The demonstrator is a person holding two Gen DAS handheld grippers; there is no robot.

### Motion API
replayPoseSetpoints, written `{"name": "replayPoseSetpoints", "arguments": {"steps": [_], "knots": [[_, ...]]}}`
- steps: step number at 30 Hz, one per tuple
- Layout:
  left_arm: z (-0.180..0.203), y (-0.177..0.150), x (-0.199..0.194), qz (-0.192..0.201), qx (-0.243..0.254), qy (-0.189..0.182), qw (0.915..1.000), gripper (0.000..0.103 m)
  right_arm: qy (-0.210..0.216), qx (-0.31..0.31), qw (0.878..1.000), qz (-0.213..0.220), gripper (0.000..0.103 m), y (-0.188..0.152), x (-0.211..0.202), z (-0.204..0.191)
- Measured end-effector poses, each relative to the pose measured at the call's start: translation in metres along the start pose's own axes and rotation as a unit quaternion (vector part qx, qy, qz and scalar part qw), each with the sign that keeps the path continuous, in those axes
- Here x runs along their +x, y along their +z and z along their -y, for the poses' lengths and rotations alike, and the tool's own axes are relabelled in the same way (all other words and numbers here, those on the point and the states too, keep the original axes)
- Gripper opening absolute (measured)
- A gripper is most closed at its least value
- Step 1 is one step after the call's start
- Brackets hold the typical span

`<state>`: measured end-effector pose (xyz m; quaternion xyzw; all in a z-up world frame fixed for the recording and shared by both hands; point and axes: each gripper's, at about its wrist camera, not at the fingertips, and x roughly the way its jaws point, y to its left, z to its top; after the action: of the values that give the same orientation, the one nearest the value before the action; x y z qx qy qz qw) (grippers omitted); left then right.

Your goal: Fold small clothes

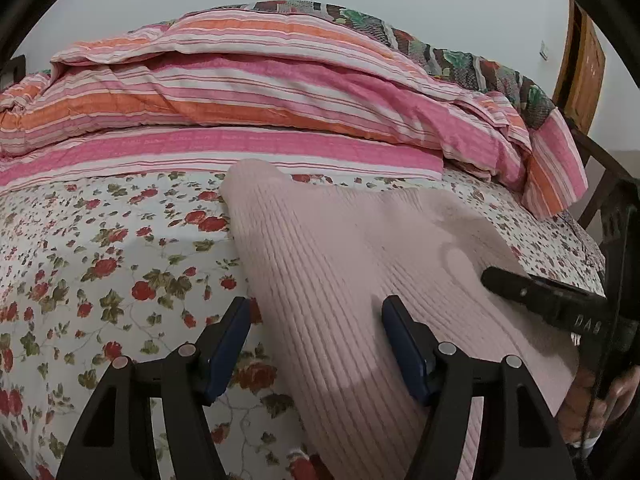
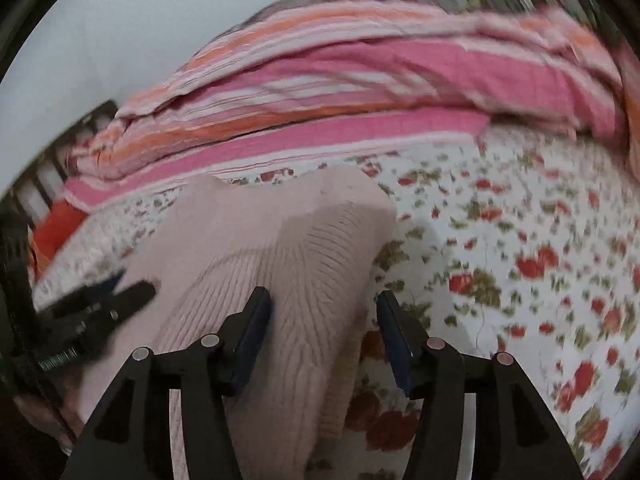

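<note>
On floral bedsheet (image 1: 100, 240), pink sweater (image 1: 340, 248)

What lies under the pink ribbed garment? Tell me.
The pink ribbed garment lies on the floral bedsheet, which shows all around it. Whether anything else lies between them cannot be seen; the knit covers that patch. Behind it sits a striped quilt.

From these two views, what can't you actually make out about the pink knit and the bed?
- Knit: its near end is cut off by the bottom edge and hidden behind the left gripper in the left view, so its garment type is unclear.
- Right gripper: in the right view, motion blur hides whether its pads touch the knit.
- Sheet: the flowers are smeared by blur in the right view.
- Quilt: whatever lies behind it is hidden.
</note>
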<state>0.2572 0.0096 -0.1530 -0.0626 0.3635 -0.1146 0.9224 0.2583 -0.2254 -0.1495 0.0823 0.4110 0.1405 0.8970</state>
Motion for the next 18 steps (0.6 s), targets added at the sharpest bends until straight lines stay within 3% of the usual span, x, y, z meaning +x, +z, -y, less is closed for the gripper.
{"name": "replayPoseSetpoints", "arguments": {"steps": [18], "knots": [[0.005, -0.022, -0.029, 0.025, -0.007, -0.003, 0.9997, 0.068, -0.061, -0.023, 0.998, 0.013, 0.059, -0.038, -0.054, -0.011]]}}
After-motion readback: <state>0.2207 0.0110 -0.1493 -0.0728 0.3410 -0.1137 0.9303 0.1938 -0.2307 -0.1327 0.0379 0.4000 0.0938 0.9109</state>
